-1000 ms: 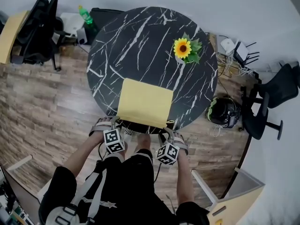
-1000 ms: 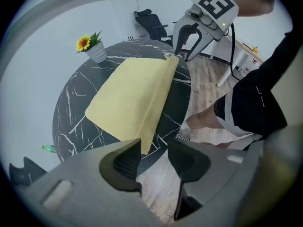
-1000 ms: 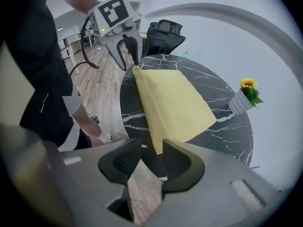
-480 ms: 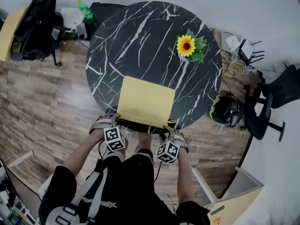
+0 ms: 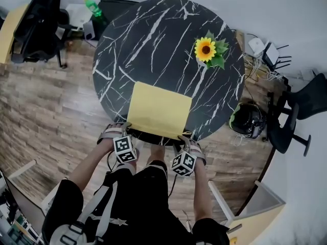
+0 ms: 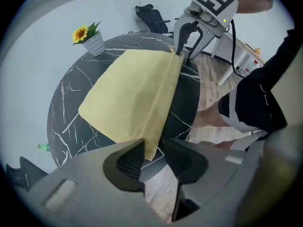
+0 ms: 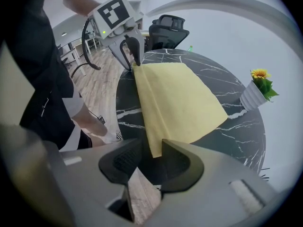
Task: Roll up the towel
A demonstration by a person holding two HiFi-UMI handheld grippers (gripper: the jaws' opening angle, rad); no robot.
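Observation:
A yellow towel (image 5: 159, 108) lies flat on the round black marble table (image 5: 153, 45), and its near edge reaches the table's rim. That edge is folded over in a narrow strip (image 6: 163, 93). My left gripper (image 5: 126, 131) points down at the near left corner. The jaws are closing, with the corner (image 6: 150, 148) between them against one pad and a gap to the other. My right gripper (image 5: 183, 137) stands at the near right corner. That corner (image 7: 152, 148) hangs between its jaws beside one pad, with a gap on the other side.
A potted sunflower (image 5: 207, 50) stands on the table's far right. Around the table are office chairs (image 5: 36, 27) (image 5: 294, 111), a dark helmet-like object (image 5: 246, 120) on the wood floor, cables and a green bottle (image 5: 93, 9). The person's legs are right below the grippers.
Both grippers stay at the towel's near corners. The towel has not moved. Only the head view has shifted slightly.

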